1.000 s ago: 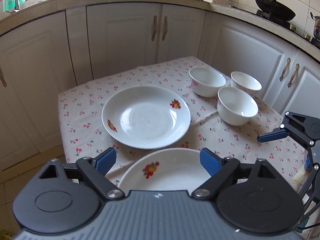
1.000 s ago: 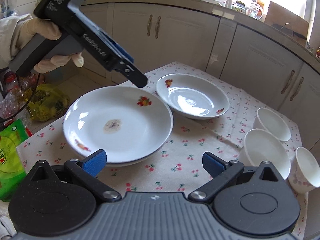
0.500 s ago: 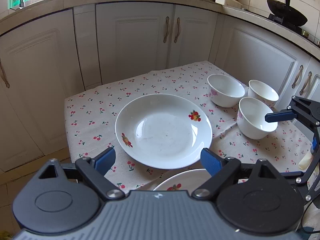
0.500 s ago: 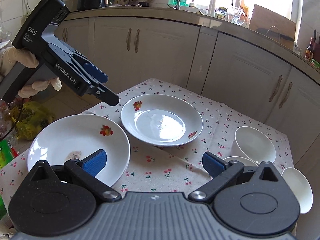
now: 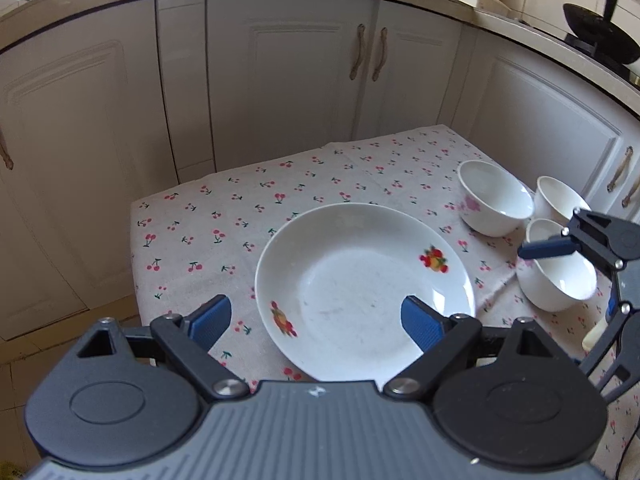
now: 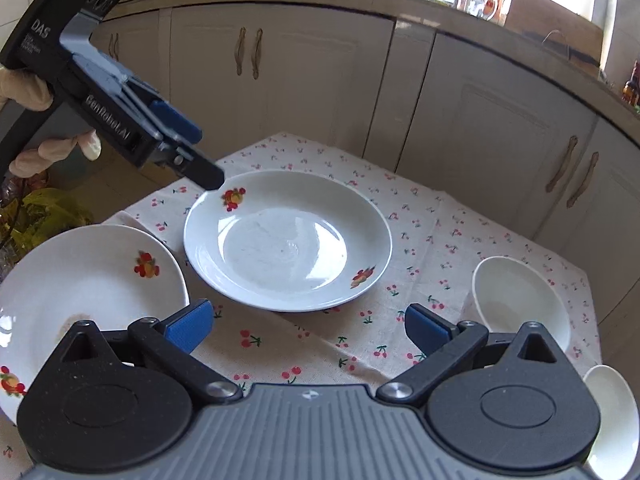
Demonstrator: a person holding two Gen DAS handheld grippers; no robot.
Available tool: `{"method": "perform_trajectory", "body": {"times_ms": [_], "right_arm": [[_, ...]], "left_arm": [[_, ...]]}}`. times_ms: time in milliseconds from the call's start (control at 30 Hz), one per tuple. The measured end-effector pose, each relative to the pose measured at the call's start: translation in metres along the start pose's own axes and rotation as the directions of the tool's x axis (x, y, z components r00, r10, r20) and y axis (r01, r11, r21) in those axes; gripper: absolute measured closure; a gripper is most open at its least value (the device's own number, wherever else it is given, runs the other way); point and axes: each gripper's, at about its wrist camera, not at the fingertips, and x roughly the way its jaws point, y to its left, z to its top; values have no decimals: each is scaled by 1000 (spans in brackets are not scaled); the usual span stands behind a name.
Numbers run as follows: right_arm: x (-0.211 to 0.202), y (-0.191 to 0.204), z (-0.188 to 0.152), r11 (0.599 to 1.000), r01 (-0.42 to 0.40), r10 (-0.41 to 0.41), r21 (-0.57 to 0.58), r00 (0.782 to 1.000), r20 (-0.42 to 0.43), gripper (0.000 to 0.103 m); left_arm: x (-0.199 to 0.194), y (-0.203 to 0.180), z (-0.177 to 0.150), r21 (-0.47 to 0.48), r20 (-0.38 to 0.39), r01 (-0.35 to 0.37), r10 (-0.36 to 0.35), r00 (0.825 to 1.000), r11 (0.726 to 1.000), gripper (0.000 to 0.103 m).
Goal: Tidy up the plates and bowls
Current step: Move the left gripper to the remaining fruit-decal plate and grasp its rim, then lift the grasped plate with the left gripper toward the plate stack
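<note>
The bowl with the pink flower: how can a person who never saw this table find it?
On the cherry-print tablecloth, look beside the big plate at the three white bowls. The bowl with the pink flower stands nearest the cabinets; only it shows a flower on its side.

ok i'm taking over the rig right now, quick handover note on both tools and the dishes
Left tool: open, empty, above the near rim of the far plate.
Right tool: open, empty, over the tablecloth between that plate and the bowls.
Dishes: the near plate sits alone at the table's left end; three bowls are clustered separately at the right.
Done: nothing stacked.
Left: probably stack the two plates, then nest the bowls.
</note>
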Motion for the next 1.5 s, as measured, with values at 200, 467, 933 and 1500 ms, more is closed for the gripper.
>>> {"method": "perform_trajectory", "body": {"times_ms": [200, 467, 933, 1500], "right_arm": [[22, 1, 0, 1000, -18, 18, 0, 999, -48, 0], [41, 7, 4, 999, -43, 42, -7, 997, -70, 1], [53, -3, 4, 992, -91, 99, 83, 991, -92, 1], [64, -12, 9, 991, -129, 126, -15, 980, -154, 8]], "left_arm": [[28, 11, 10, -13, -34, 10, -10, 999, 1000, 11], [67, 20, 26, -20, -108, 47, -49, 993, 999, 13], [108, 13, 39, -9, -207, 105, -104, 973, 994, 20], [119, 10, 46, 20, -242, 135, -126, 962, 991, 20]]}}
